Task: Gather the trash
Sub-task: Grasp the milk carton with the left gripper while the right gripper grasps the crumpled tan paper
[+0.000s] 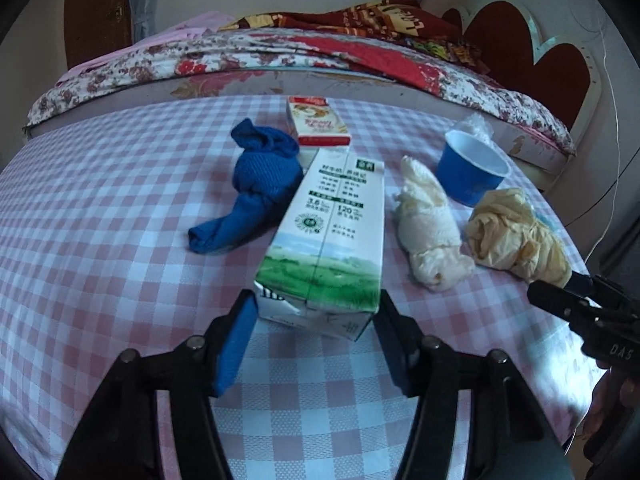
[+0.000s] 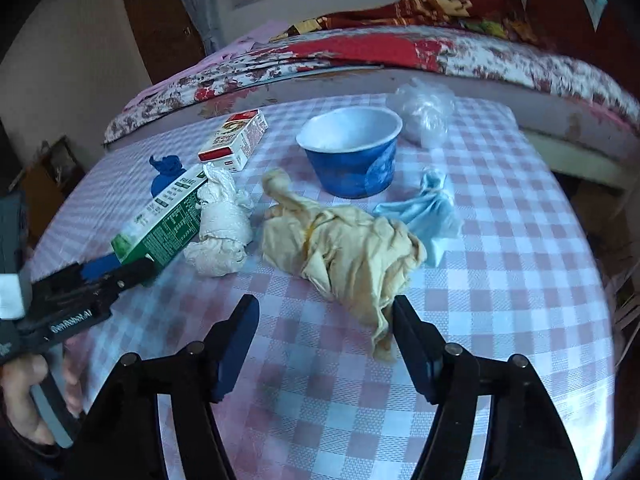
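Observation:
A green-and-white milk carton (image 1: 324,232) lies lengthways on the pink checked tablecloth (image 1: 100,240). My left gripper (image 1: 316,304) straddles its near end, and both pads touch the carton's sides. The right wrist view shows the same gripper (image 2: 116,270) at the carton (image 2: 160,224). A crumpled yellowish bag (image 2: 344,248) lies in front of my right gripper (image 2: 324,308), which stands open. The bag's thin tail rests between the fingers, against the right one. The right gripper's tip (image 1: 560,292) meets that bag (image 1: 516,236) in the left wrist view.
Also on the table are a white crumpled tissue (image 2: 224,224), a blue paper cup (image 2: 352,156), a light blue wad (image 2: 428,212), a clear plastic bag (image 2: 424,112), a small red-and-white carton (image 1: 318,124) and a blue cloth (image 1: 256,184). A bed (image 1: 280,52) runs behind the table.

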The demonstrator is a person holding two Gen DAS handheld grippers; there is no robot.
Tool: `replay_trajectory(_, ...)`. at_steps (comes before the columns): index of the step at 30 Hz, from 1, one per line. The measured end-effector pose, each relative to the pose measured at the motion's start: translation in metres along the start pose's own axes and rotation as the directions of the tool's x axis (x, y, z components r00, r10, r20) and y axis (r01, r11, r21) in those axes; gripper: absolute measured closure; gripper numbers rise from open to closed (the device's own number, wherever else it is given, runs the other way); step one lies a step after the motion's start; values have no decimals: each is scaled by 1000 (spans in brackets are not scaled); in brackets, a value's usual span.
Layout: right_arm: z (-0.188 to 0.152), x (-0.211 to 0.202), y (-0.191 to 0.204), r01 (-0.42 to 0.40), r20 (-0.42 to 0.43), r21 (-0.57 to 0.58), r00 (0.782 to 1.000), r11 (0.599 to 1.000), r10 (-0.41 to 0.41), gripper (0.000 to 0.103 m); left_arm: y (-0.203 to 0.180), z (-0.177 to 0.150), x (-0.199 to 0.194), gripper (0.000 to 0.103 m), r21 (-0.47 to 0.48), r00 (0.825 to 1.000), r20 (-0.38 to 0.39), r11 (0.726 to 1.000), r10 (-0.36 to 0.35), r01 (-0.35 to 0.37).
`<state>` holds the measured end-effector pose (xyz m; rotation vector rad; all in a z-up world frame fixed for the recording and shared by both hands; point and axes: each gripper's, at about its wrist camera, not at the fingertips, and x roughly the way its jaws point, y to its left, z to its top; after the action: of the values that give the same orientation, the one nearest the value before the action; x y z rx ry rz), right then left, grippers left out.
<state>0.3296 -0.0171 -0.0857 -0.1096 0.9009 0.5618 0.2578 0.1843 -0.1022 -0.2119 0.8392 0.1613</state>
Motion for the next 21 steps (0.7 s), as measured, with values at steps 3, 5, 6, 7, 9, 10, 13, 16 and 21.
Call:
replay_trajectory(3,9,7,-10,29,-11,48,1000,998,-29,34,-5,6,5,36,32,1000,-2,999,12,-12)
replay_trajectory(5,18,14,-14,33,-21,63,999,997,-31,34,-7,11,11,36,51,1000,-10,998,22,-21)
replay_trajectory(6,21,17,-13,35,-24,61,999,998,-33,34,-6,13,13,36,55,1000,-15,998,21,-20)
replay_trajectory(7,24,20,-12,36,-28,56,999,998,-34,34,-6,15,17,36,58,1000,-18,998,18,-17)
replay_trajectory(9,26,26,-6,40,-42,39,998,998,-39,34,-3,17,24,36,59,999,-27,998,22,-20)
replay_trajectory(10,26,28,-4,45,-48,33,998,998,-43,38,-2,17,25,41,56,999,-31,998,17,-15)
replay_trajectory(13,21,30,1,25,-52,35,998,999,-24,73,-1,14,25,45,64,1000,-18,998,8,-7)
replay_trajectory(16,12,25,4,5,-38,36,999,999,-4,84,-3,8,20,46,72,1000,-8,997,-5,6)
replay_trajectory(21,-4,8,6,-3,-4,45,1000,999,3,87,-4,-5,1,47,64,999,28,998,-16,14)
